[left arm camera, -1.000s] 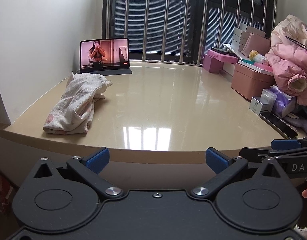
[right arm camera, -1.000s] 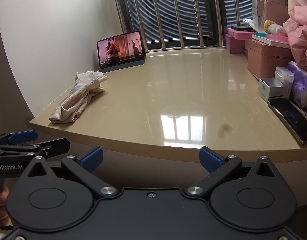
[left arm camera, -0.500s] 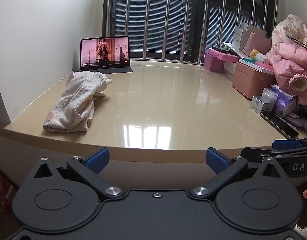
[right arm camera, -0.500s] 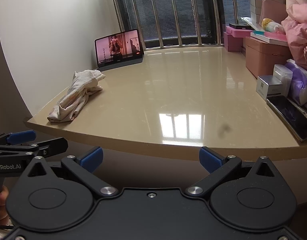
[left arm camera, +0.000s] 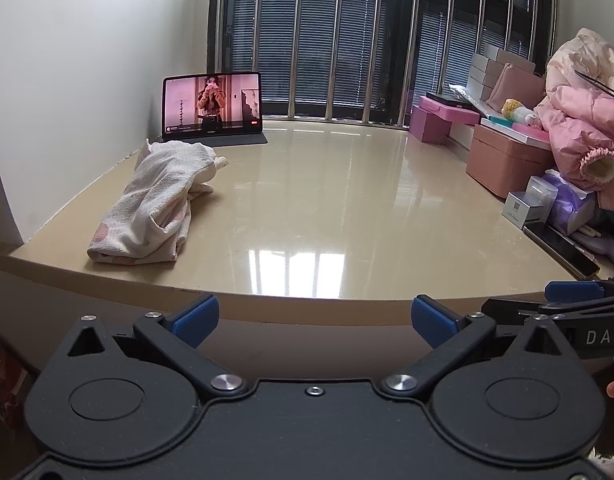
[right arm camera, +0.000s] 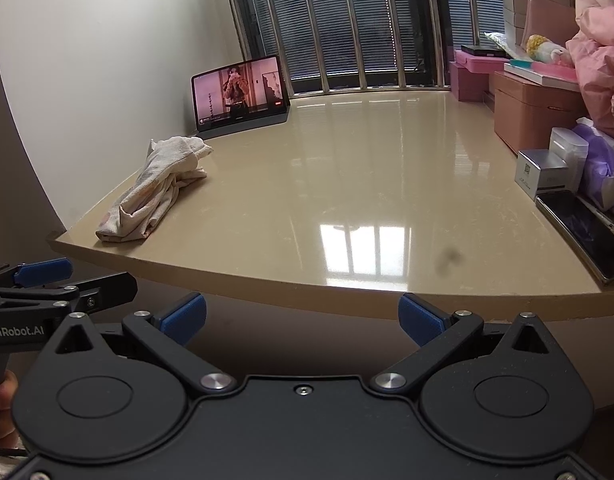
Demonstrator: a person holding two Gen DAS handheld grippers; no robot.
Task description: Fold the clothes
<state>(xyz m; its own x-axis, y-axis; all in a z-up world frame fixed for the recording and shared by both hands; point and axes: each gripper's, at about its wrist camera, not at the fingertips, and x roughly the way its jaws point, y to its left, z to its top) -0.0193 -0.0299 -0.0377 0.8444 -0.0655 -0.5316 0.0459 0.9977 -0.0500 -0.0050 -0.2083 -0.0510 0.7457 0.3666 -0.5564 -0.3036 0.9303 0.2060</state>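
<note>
The folding had not begun: this was the approach step. A crumpled, cream-coloured garment (left arm camera: 155, 204) with faint pink spots lay bunched in a long heap at the far left of the beige table (left arm camera: 347, 208), close to the left edge and just in front of a tablet (left arm camera: 213, 109) propped against the wall. Both tools were held off the near edge of the table, below its lip. The left gripper (left arm camera: 314, 320) had its blue fingers (left arm camera: 195, 318) spread wide with nothing between them, and the right gripper (right arm camera: 302, 316) was likewise released and empty, side by side with the left.

The next move would probably call for reaching both grippers forward and leftward over the near edge, pinching the cloth at two points and dragging it into the middle to spread it flat. Which garment it was could not be made out from the heap, so finding a hem or corner might take some probing.

The centre of the table was bare and glossy, giving broad room to work. The right side was crowded: a phone (right arm camera: 583, 228) near the edge, small boxes (right arm camera: 541, 174), pink storage cases (left arm camera: 503, 164) and a pink coat (left arm camera: 587, 120) piled on top.
</note>
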